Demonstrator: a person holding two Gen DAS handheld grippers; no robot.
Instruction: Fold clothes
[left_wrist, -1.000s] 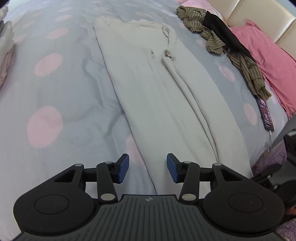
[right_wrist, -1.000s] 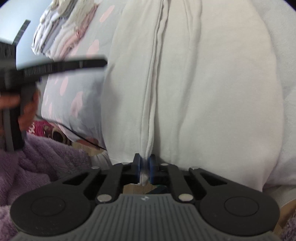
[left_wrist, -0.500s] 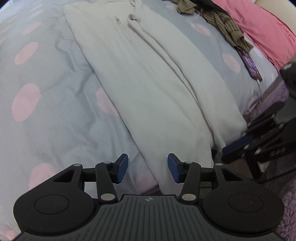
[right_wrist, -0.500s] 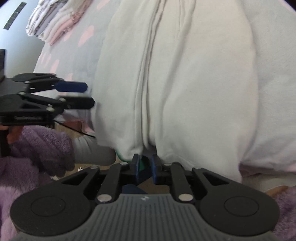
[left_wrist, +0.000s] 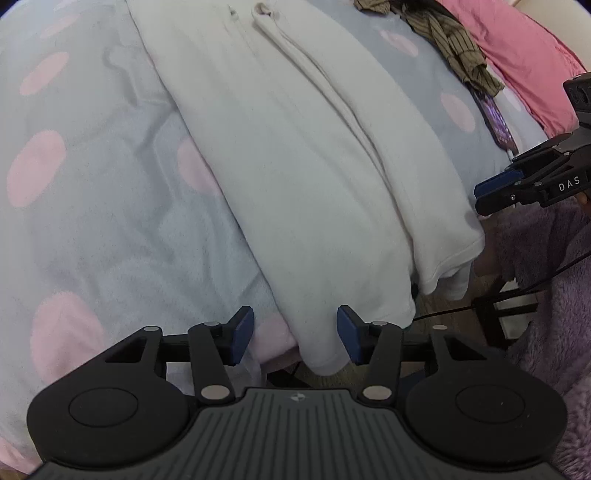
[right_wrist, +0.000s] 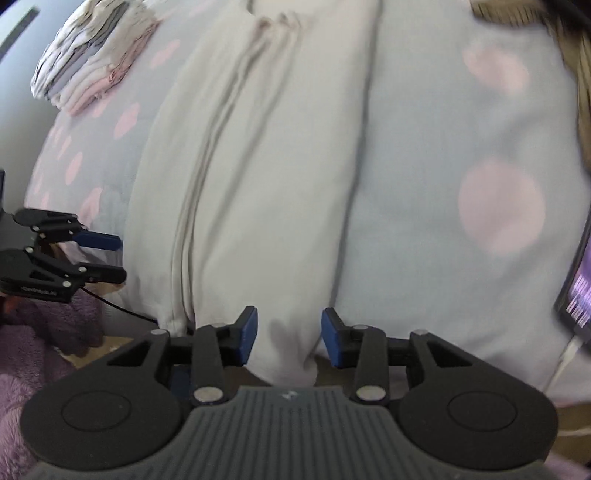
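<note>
White garment (left_wrist: 295, 155) hem between both parted tongs, ungripped; right tongs (right_wrist: 289, 338) opening.

Soft daylight, fisheye-bent edges, right view blurred.

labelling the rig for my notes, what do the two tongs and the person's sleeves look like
Both tongs are alike: the left tongs and right tongs have black linkage arms with silver pivot pins, blue pads on the fingertips, round black side housings and a ribbed grey body. White letters DAS mark the side of the right one. Fuzzy purple fabric shows beside it, probably a sleeve.
</note>
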